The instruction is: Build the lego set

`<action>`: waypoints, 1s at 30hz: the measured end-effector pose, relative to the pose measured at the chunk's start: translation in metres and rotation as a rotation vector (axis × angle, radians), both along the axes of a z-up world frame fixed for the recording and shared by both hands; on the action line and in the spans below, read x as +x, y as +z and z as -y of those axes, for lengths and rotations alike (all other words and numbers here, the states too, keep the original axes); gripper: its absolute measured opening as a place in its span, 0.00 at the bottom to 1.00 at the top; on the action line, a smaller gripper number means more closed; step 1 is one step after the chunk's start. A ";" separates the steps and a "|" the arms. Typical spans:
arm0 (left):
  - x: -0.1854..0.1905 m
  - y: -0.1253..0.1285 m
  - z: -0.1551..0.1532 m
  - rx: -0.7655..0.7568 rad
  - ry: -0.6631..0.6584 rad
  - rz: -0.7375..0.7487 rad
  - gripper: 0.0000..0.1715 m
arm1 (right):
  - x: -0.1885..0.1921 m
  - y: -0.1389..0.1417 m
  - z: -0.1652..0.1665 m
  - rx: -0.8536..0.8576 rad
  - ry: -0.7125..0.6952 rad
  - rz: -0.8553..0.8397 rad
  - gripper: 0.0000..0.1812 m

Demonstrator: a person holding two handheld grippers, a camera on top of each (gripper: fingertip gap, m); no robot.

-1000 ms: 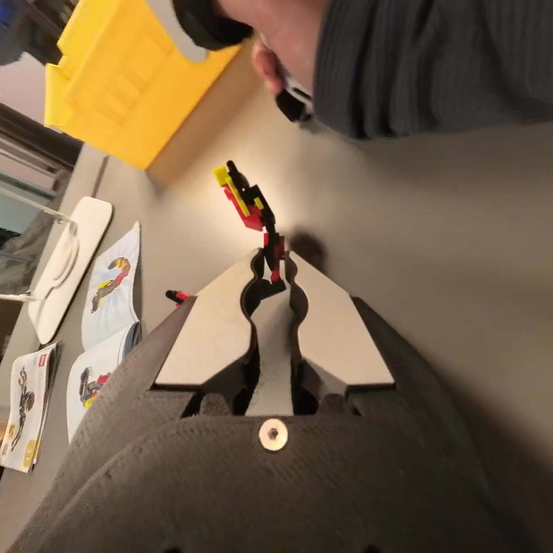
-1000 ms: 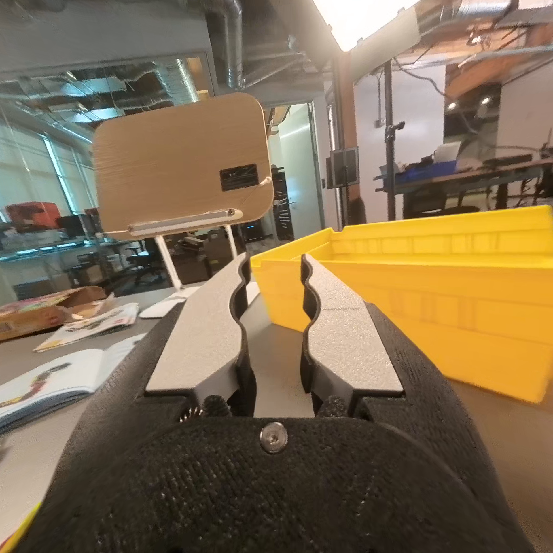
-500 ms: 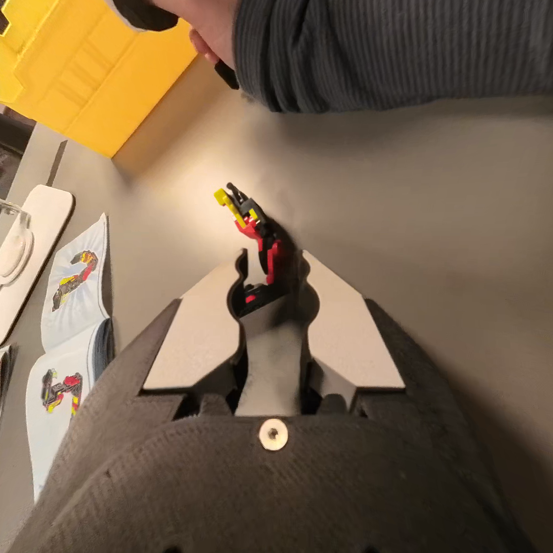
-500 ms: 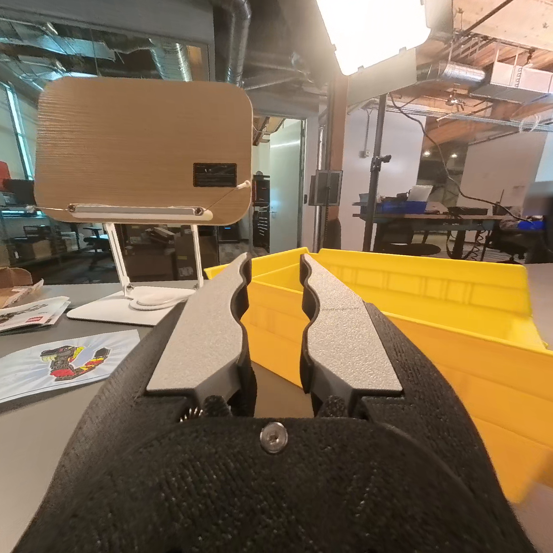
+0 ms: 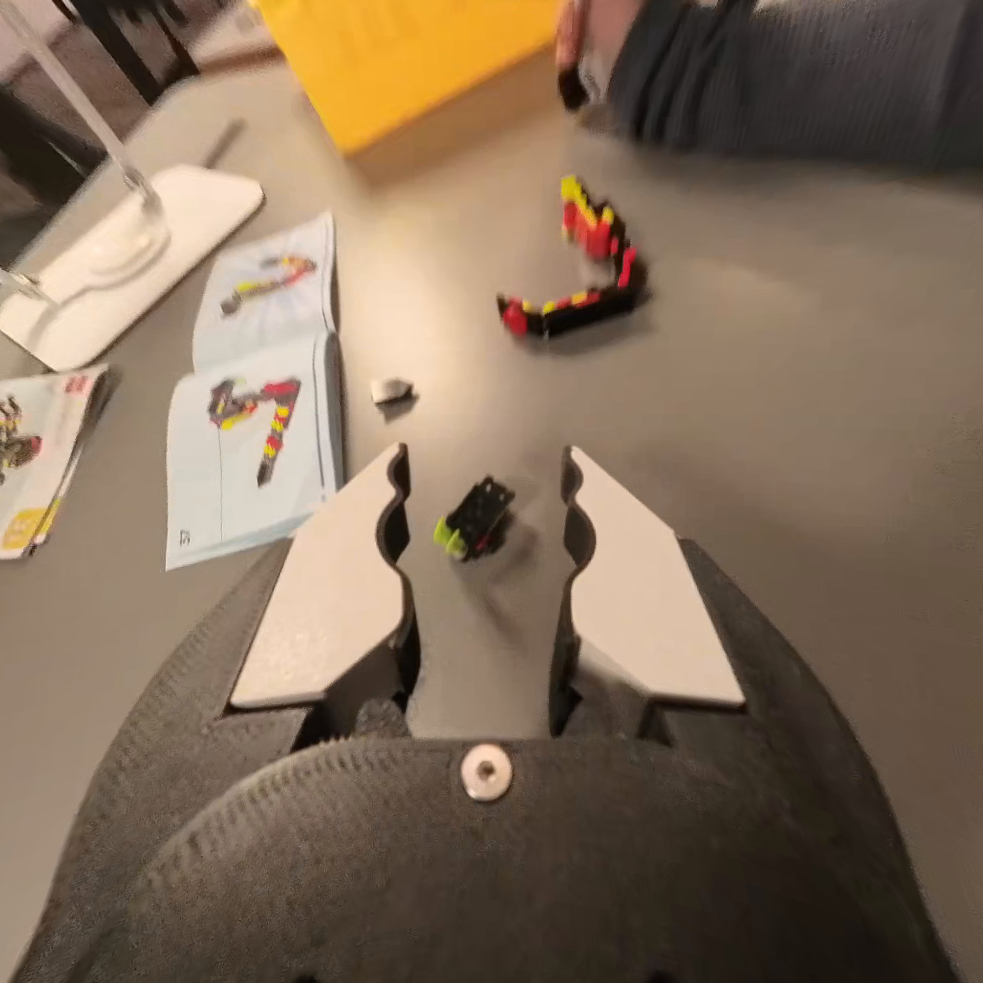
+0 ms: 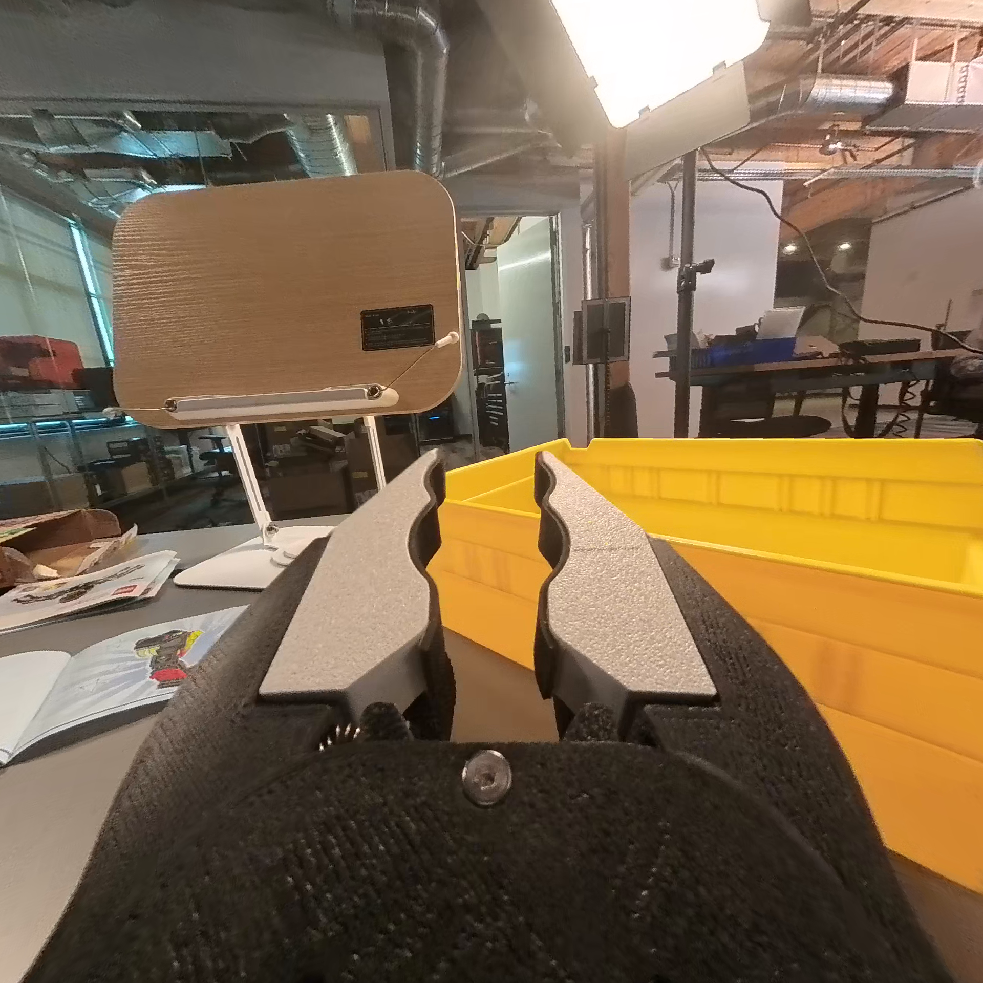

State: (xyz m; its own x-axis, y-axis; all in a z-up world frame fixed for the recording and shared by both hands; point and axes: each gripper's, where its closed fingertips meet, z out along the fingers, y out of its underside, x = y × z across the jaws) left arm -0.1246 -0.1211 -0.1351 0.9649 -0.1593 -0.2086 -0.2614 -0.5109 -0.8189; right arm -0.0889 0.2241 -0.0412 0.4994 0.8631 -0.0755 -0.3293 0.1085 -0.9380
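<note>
In the left wrist view, the red, black and yellow lego model [image 5: 580,271] lies on the grey table [image 5: 771,425], well ahead of my left gripper [image 5: 484,457]. That gripper is open and holds nothing. A small black piece with a lime-green part [image 5: 476,518] lies on the table between its fingers, touching neither. A small grey piece [image 5: 393,391] lies just beyond the left fingertip. My right gripper [image 6: 489,468] is open by a narrow gap and empty, and points at the corner of the yellow bin [image 6: 744,558]. This view is blurred.
An open instruction booklet [image 5: 266,399] and a second booklet [image 5: 32,463] lie at the left, beside the white base [image 5: 133,255] of a wooden book stand [image 6: 287,308]. A person's grey sleeve [image 5: 798,80] is at the far right, next to the yellow bin [image 5: 415,64]. A torn cardboard box [image 6: 53,537] sits far left. There is about 35 cm between the tips of the two grippers.
My left gripper has opened and let go of the lego model, which now lies on the table farther ahead. The gripper has pulled back. The right gripper has only shifted its aim slightly.
</note>
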 end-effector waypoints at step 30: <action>-0.005 -0.011 -0.003 -0.080 -0.109 -0.130 0.09 | -0.004 -0.005 0.002 -0.068 0.080 -0.012 0.18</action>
State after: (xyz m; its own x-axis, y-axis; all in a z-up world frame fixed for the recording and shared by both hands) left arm -0.1299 -0.1181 -0.1461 0.9068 -0.2827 -0.3128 -0.4197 -0.5356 -0.7328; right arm -0.0932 0.2221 -0.0461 0.4275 0.8931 -0.1403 -0.3452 0.0179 -0.9383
